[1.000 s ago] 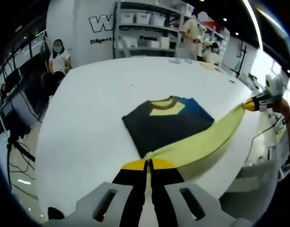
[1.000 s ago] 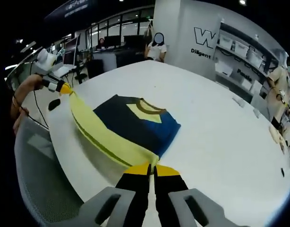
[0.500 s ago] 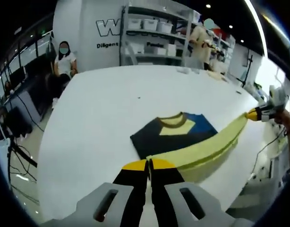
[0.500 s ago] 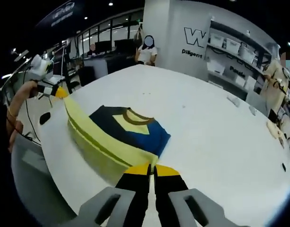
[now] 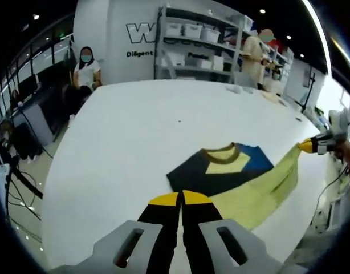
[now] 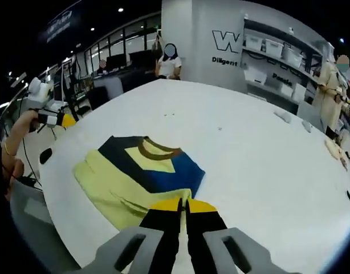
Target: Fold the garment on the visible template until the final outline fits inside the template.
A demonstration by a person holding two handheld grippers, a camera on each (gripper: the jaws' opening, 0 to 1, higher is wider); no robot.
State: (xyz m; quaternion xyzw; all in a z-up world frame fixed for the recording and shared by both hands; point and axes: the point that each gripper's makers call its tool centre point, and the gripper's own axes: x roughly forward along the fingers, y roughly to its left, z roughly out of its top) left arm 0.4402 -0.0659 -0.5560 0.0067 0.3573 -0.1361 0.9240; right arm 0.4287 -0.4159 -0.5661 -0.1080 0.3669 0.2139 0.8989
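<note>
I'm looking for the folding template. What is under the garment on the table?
Around the garment only the bare white table shows; no template outline is visible. The cloth covers whatever lies beneath it.

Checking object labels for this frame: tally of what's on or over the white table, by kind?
Garment: 1, dark, blue and yellow, with a brown collar
Tools: 2, the left tool and the right tool, both with yellow tips
Small items near the table's far edge: a few, too small to identify or count
Total: 3 countable things
</note>
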